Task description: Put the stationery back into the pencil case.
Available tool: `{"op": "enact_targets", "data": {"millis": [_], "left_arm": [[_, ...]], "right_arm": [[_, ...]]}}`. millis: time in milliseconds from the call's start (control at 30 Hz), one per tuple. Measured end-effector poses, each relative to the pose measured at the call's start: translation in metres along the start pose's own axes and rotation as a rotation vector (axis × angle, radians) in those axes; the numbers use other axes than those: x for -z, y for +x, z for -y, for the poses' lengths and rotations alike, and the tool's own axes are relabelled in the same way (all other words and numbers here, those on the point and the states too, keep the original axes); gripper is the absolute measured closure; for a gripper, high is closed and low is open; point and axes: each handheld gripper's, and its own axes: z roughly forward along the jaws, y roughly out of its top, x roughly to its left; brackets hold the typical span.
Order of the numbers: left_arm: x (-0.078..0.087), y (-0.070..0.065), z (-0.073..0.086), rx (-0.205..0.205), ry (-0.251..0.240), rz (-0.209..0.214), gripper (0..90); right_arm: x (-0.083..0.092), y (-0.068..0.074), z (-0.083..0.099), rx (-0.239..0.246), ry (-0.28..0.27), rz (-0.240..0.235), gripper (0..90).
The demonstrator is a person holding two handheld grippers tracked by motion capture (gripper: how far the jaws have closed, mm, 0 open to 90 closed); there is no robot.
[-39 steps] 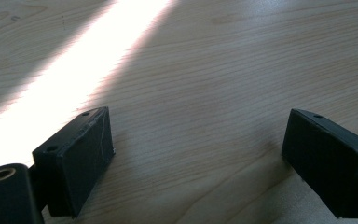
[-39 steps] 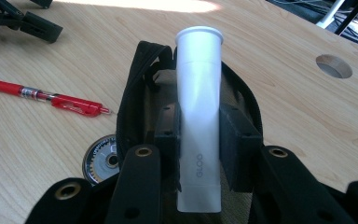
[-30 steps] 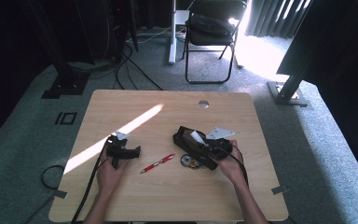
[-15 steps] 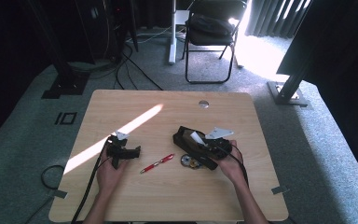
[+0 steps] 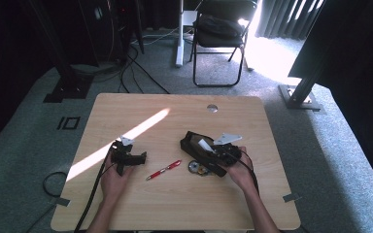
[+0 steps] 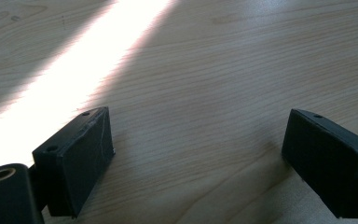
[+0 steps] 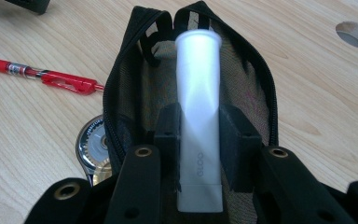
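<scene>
The glue stick (image 7: 199, 116) is gripped between the jaws of our right claw (image 7: 199, 140), over the open black pouch (image 7: 135, 70) on the table (image 5: 175, 204). We judge it is not yet put inside. The red pen (image 5: 163, 170) and the tape roll (image 7: 91, 147) lie beside the pouch. Our left claw (image 5: 138, 158) stands open and empty.

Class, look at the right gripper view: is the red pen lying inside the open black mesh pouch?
No, the red pen lies on the wooden table beside the open black mesh pouch, outside its zip edge.
</scene>
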Motion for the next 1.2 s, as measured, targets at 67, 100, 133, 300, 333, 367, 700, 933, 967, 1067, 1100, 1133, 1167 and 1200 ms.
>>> {"op": "enact_targets", "data": {"millis": [67,100,133,300,333,367,700,933,967,1067,1100,1133,1167,1200], "left_arm": [[0.000,0.000,0.000,0.000,0.001,0.001,8.9],[0.000,0.000,0.000,0.000,0.001,0.000,8.9],[0.000,0.000,0.000,0.000,0.001,0.001,8.9],[0.000,0.000,0.000,0.000,0.000,0.000,8.9],[0.000,0.000,0.000,0.000,0.001,0.000,8.9],[0.000,0.000,0.000,0.000,0.001,0.000,8.9],[0.000,0.000,0.000,-0.002,0.000,0.002,8.9],[0.000,0.000,0.000,-0.002,0.000,0.002,8.9],[0.000,0.000,0.000,-0.002,0.000,0.002,8.9],[0.000,0.000,0.000,-0.002,0.000,0.002,8.9],[0.000,0.000,0.000,-0.001,-0.001,0.001,8.9],[0.000,0.000,0.000,-0.002,0.000,0.002,8.9],[0.000,0.000,0.000,-0.002,0.000,0.002,8.9],[0.000,0.000,0.000,-0.002,-0.001,0.002,8.9]], "right_arm": [[0.000,0.000,0.000,-0.001,0.001,-0.002,70.7],[-0.001,0.000,0.000,-0.001,0.002,-0.003,70.7],[-0.001,0.001,0.001,0.001,0.005,-0.004,70.7],[-0.002,0.001,0.001,0.002,0.011,-0.006,70.6],[-0.002,0.001,0.001,0.001,0.010,-0.007,70.7],[-0.001,0.000,0.001,0.000,0.008,-0.008,70.8],[0.010,0.001,-0.005,-0.003,-0.037,-0.004,68.7],[0.024,0.010,-0.010,0.015,-0.090,-0.003,67.3],[0.025,0.011,-0.011,0.018,-0.094,-0.005,67.0],[0.027,0.015,-0.012,0.028,-0.103,-0.007,66.9],[0.028,0.016,-0.012,0.028,-0.106,-0.008,66.9],[0.029,0.017,-0.013,0.032,-0.108,-0.008,66.9],[0.029,0.018,-0.013,0.033,-0.112,-0.011,66.9],[0.030,0.019,-0.013,0.037,-0.115,-0.011,66.9]]}}
